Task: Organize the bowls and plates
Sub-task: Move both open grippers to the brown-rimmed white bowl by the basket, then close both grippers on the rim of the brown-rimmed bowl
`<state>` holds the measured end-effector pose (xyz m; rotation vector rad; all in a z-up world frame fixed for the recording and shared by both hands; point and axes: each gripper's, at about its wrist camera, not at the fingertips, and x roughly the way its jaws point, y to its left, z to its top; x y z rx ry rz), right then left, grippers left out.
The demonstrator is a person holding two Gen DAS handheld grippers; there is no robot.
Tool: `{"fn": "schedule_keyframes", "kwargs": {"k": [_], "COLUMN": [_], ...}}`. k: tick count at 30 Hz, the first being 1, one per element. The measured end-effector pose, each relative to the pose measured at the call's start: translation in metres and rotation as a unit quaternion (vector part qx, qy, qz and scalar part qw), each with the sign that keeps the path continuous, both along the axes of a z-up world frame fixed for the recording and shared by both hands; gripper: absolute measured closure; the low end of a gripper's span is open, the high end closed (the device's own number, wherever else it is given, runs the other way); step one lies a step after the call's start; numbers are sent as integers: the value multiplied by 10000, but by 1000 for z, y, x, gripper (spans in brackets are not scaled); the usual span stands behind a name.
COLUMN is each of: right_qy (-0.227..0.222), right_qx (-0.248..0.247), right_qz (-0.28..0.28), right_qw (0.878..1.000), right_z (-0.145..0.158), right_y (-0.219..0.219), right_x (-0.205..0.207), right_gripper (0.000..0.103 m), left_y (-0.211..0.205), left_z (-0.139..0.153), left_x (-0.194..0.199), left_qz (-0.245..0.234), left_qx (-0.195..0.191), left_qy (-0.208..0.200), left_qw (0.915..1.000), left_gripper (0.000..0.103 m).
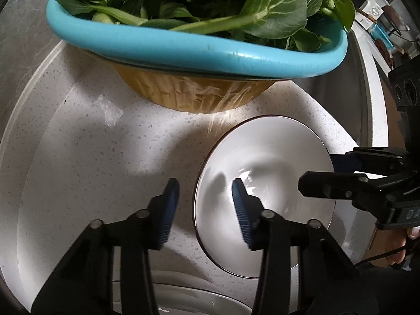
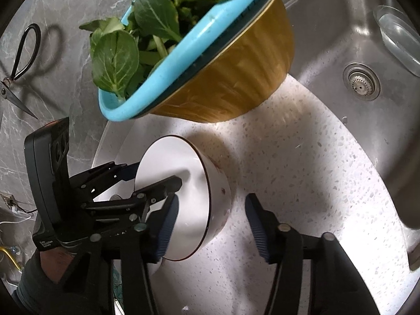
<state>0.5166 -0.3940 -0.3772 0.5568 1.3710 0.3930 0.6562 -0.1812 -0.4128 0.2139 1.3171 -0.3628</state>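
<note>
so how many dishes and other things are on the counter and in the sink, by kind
white bowls: 1, white bowl, with both tools open at its rim: left tool, right tool
white plates: 1, white plate, partly seen at the bottom edge
baskets of greens: 1, blue colander in a gold basin
scissors: 1, scissors
clear dishes in the sink: 1, clear dish
total: 5

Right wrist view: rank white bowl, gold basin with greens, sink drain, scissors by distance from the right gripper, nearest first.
From the right gripper:
1. White bowl, its rim between the open fingers, left finger inside it.
2. Gold basin, straight ahead, holding the blue colander of greens.
3. Sink drain, ahead right, and scissors, far left: too close to call.
</note>
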Motion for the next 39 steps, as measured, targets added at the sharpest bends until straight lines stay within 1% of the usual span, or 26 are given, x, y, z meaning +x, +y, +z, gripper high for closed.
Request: {"fn": "schedule_keyframes", "kwargs": {"k": [1,2,5,7,14,18,20,22,24,25,27,29,31,36,39], "right_qy": [15,30,32,32,57,68,65,56,55,50,37,29,33,58,73], "right_qx": [-2,9,-7,-16,-8,-22,-54,-104,-98,-110,-142,-179,-191,-208,-202], "right_qz": [5,3,33,59,-9,-26,-25,-15,-7,7,15,33,29,-6,-25], "right_qw": [10000,10000,10000,10000,10000,10000,10000,9999,9999,9999,9999,9998,9998,9998,9998], "right_z": [-1,-1,-3,-3,-4,-5,-4,-4,-5,-5,-4,-3,-3,-3,-3], "right_y": [0,0,1,2,2,2,2,2,2,2,2,3,2,1,0], "right_x": [0,0,0,1,2,2,2,2,2,2,2,2,2,2,1], "right_gripper": [61,61,62,71,75,76,78,81,82,82,83,84,85,86,86], "left_y": [4,4,8,7,7,2,1,2,0,0,5,9,13,14,13], "left_z": [-1,-1,-2,-3,0,1,2,2,2,2,4,5,7,10,11], "left_x": [-3,-3,-5,-6,-7,-9,-10,-11,-12,-11,-10,-10,-10,-12,-13], "left_qz": [17,32,33,10,72,17,-15,-11,-11,-8,24,66,65,39,50], "left_qx": [-23,-38,-70,-72,-121,-138,-88,-129,-142,-142,-144,-186,-188,-131,-119], "left_qy": [16,28,60,94,117,95,81,94,94,94,80,58,65,40,27], "left_qw": [10000,10000,10000,9999,9998,9999,9999,9999,9999,9999,9999,9998,9998,9999,9999], "left_gripper": [69,71,73,73,73,73,73,73,74,75,82,91,92,93,95]}}
